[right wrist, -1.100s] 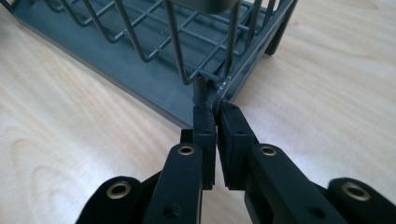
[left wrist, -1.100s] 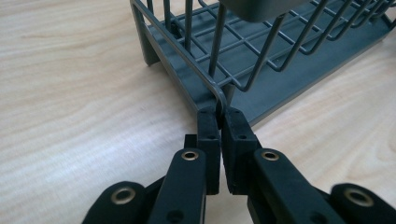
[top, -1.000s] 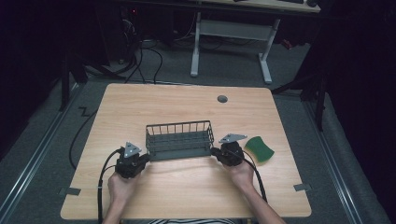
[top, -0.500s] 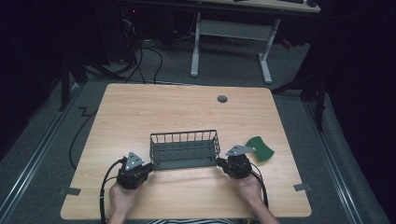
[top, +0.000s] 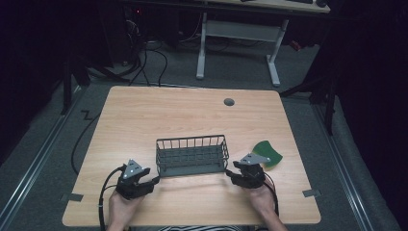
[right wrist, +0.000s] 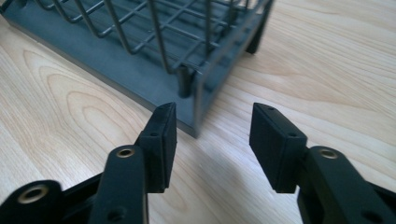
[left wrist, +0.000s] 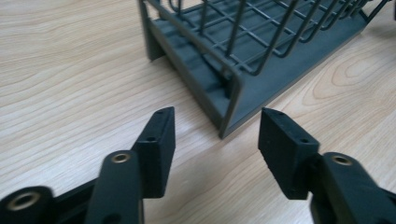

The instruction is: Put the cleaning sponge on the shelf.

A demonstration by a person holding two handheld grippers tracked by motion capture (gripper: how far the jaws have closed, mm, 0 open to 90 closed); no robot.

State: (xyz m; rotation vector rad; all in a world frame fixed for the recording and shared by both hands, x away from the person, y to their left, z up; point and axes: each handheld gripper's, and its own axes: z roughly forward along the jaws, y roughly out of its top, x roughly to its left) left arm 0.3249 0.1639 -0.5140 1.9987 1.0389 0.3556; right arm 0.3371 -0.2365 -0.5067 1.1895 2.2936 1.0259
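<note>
One dark wire basket [top: 192, 155] sits on the near half of a wooden table [top: 192, 113], flanked by two hand-held grippers. The left gripper [top: 156, 180] lies just off the basket's near left corner, the right gripper [top: 227, 173] just off its near right corner, each held by one of the person's two hands at the table's front edge. Both sets of jaws stand apart and grip nothing. A single green curved object [top: 267, 152] lies on the table just beyond the right gripper, and one round grommet hole [top: 229, 102] marks the far side of the top. The high view takes in a white-legged desk [top: 238, 29] and cables on the floor beyond. The left gripper view shows the basket's corner post between the spread jaws, close but untouched; the right gripper view shows the same at the opposite corner, with the solid grey base under the wire grid.
</note>
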